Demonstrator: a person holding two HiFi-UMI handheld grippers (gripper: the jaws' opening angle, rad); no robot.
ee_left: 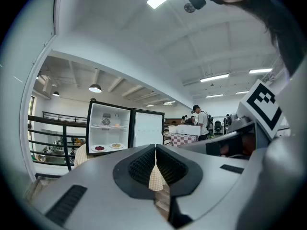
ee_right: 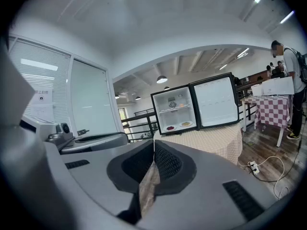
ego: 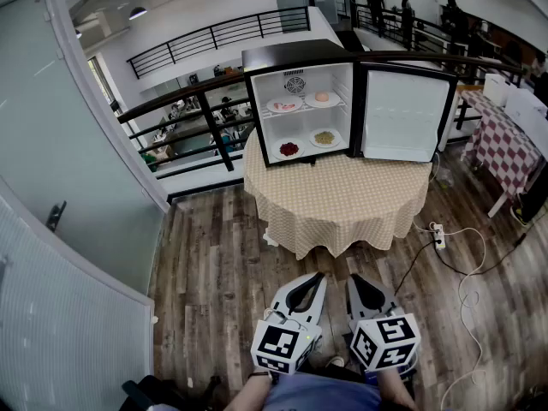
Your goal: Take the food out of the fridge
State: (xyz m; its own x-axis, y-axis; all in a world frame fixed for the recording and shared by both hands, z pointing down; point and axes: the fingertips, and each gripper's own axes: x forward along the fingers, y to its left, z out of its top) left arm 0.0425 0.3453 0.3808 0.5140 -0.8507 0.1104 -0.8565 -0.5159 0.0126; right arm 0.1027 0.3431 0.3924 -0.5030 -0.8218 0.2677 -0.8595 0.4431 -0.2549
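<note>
Both tools hang low over the wooden floor (ego: 214, 264), side by side; the left gripper (ego: 319, 276) and the right gripper (ego: 354, 277) each have jaws pressed fully together, holding nothing. Well ahead, the fridge (ego: 308, 67) stands open on the round table (ego: 342, 204); four plates of food (ego: 289, 149) sit inside, two on each level, far from both grippers.

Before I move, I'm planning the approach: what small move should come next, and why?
Probably step forward toward the fridge: its door stands open with plated food inside, but the left gripper and right gripper, both shut and empty, are far short of the table.
</note>
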